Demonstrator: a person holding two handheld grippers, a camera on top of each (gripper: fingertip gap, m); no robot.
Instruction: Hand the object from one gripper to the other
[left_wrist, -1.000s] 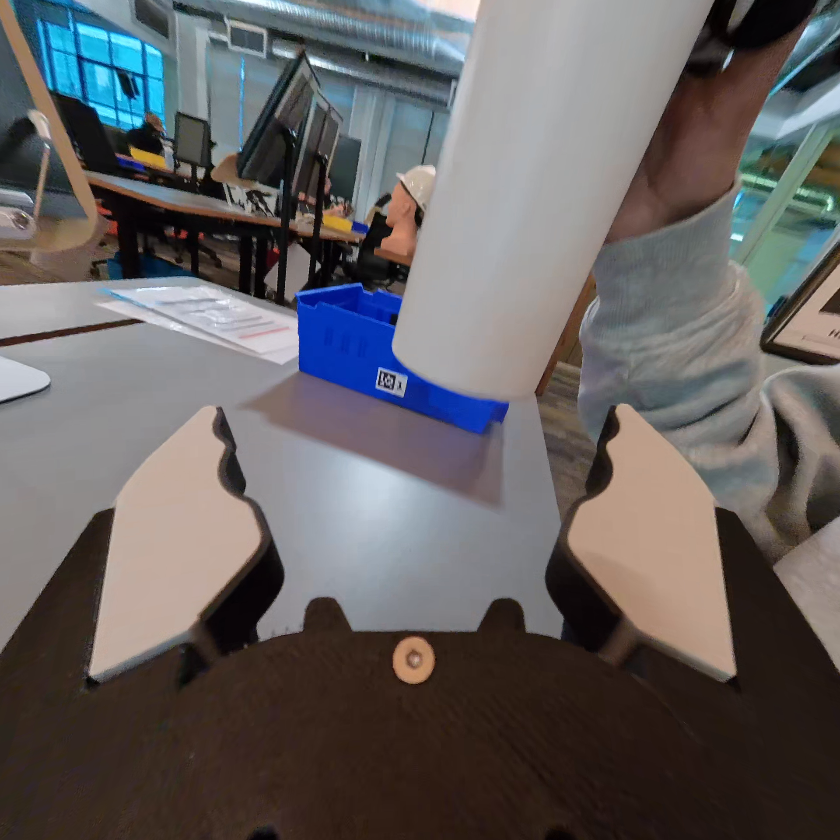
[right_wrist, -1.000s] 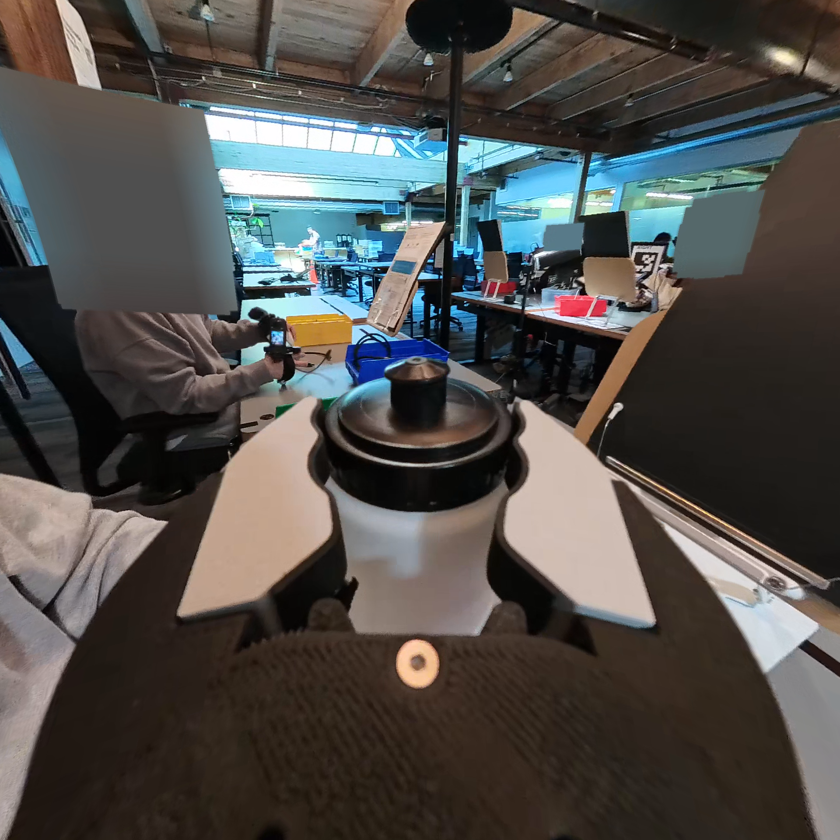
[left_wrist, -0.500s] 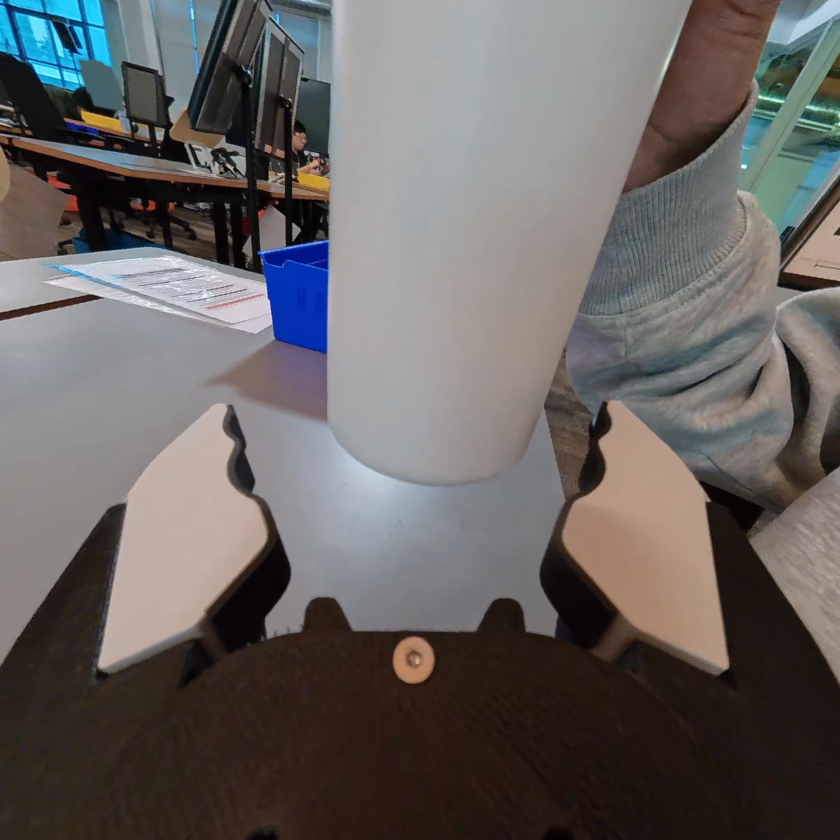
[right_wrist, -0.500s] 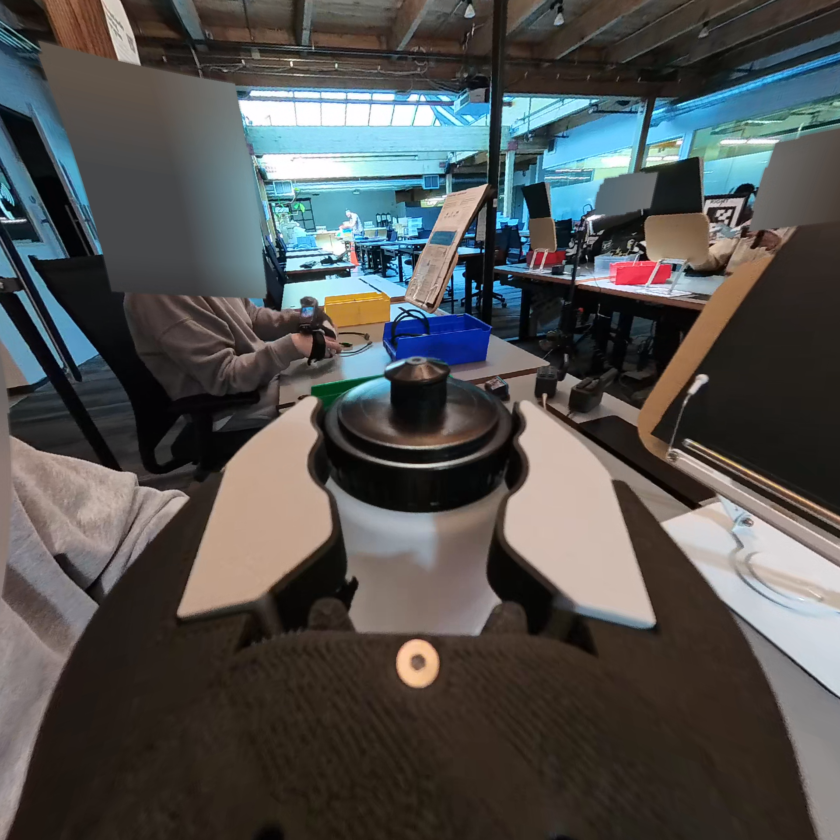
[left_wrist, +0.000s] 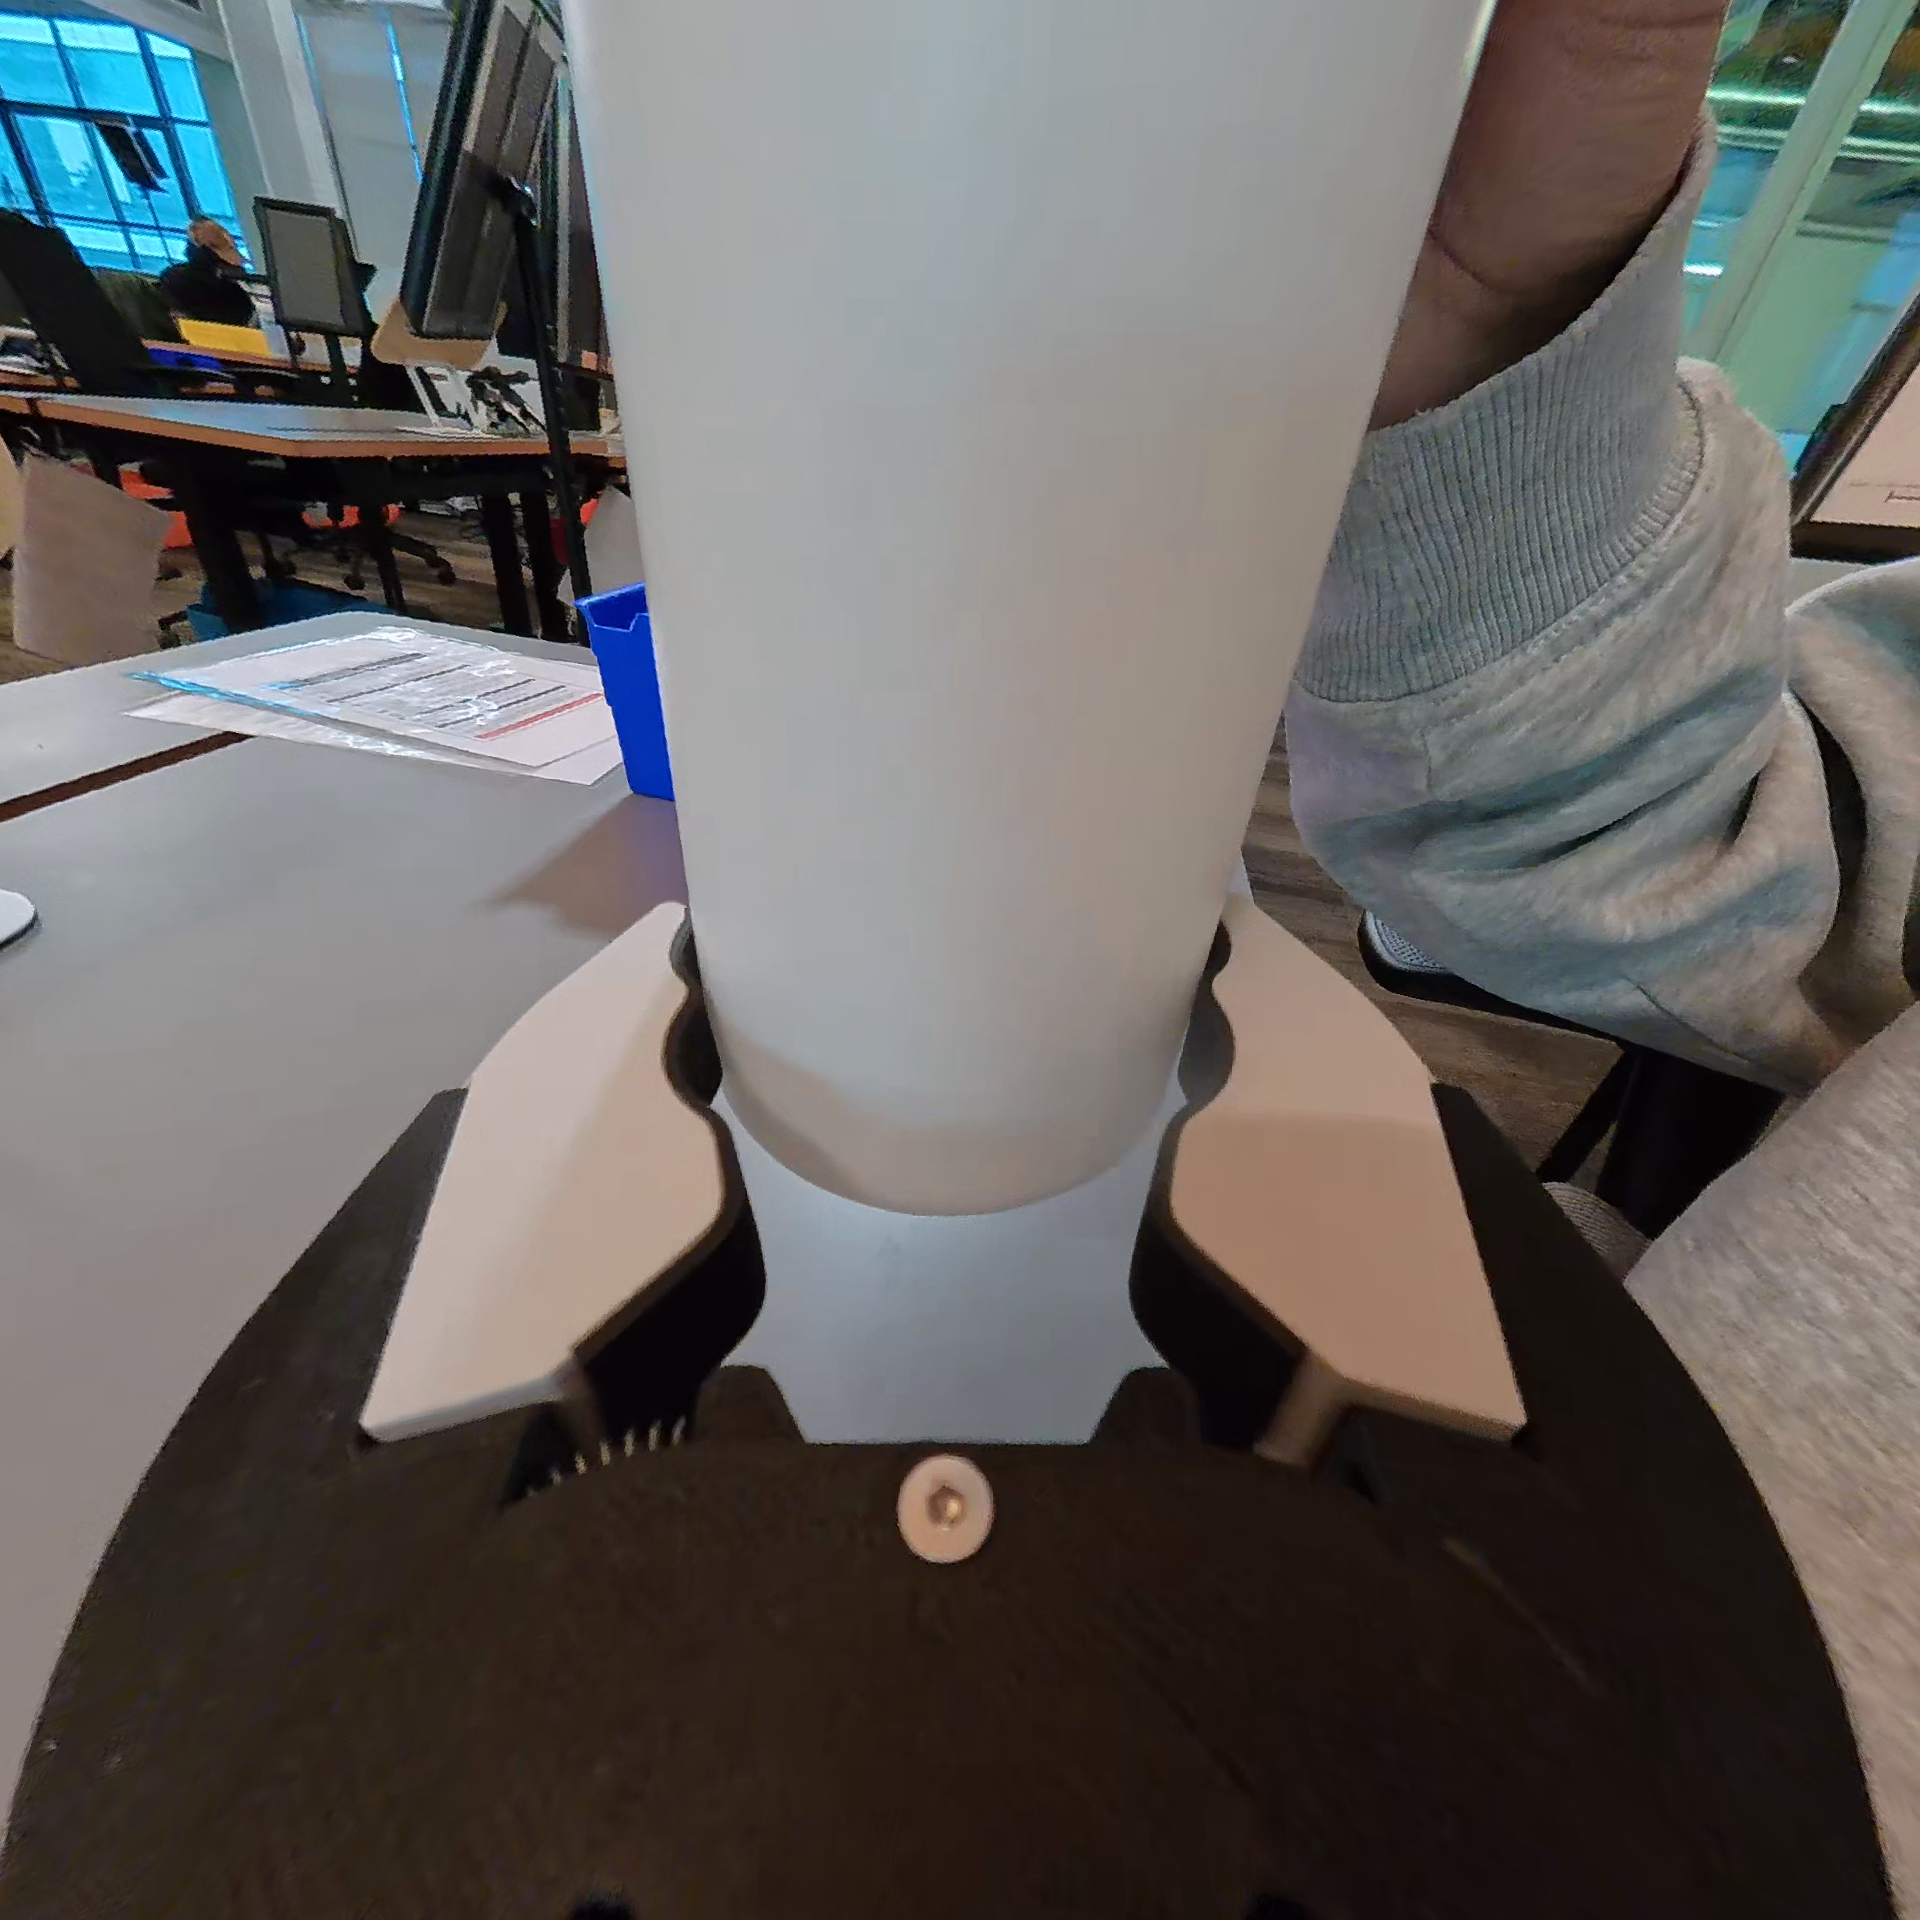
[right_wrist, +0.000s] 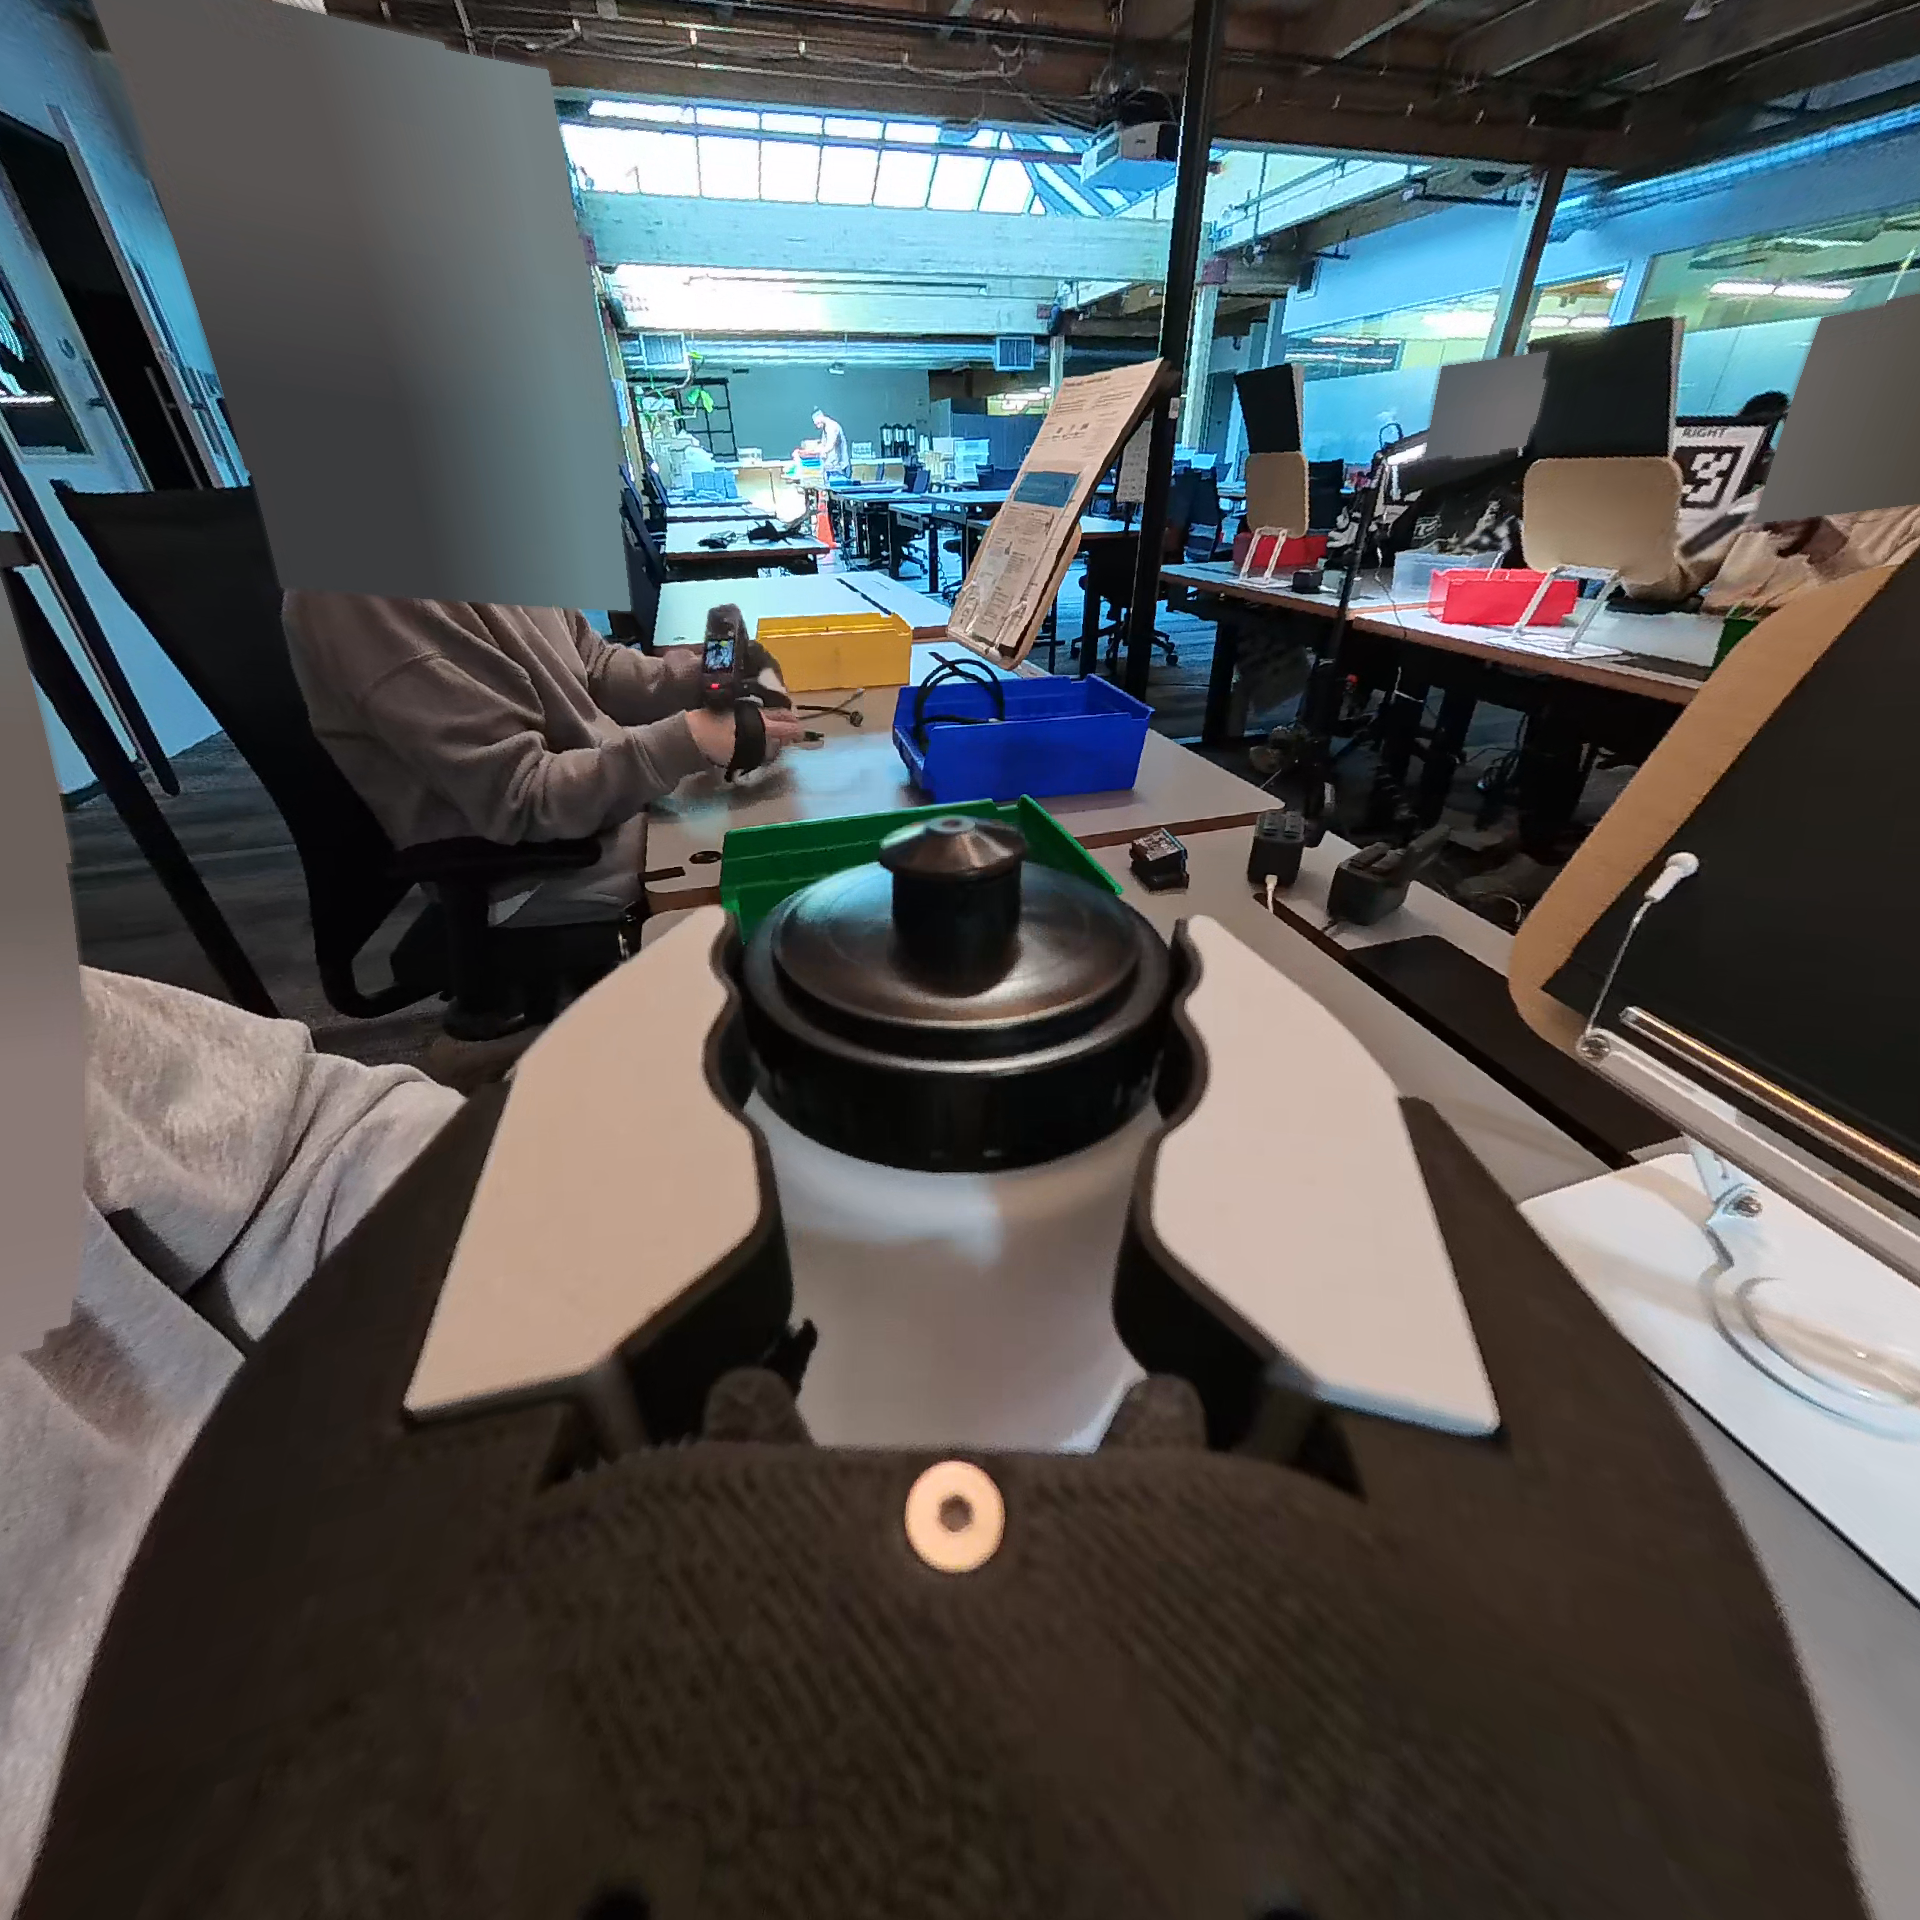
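Observation:
A tall white bottle (left_wrist: 956, 520) with a black screw cap (right_wrist: 951, 997) hangs in the air above a grey table (left_wrist: 260, 935). In the left wrist view my left gripper (left_wrist: 951, 925) has its jaws closed against the sides of the bottle's lower end. In the right wrist view my right gripper (right_wrist: 951, 935) is shut on the bottle's white neck (right_wrist: 951, 1278) just under the cap. Both grippers hold the bottle, one at each end. The hand and grey sleeve (left_wrist: 1558, 727) that hold the right gripper show behind the bottle.
A blue bin (left_wrist: 629, 686) and a plastic-covered sheet (left_wrist: 395, 691) lie on the table behind the bottle. In the right wrist view a green bin (right_wrist: 831, 842), a blue bin (right_wrist: 1023, 732), a seated person (right_wrist: 499, 717) and a propped board (right_wrist: 1766, 883) are ahead. The tips of one gripper are about 20 cm away from the tips of the other.
The bottle's lower end has come down between my left jaws, and those jaws have closed from wide open onto it. My right gripper has kept its hold on the neck.

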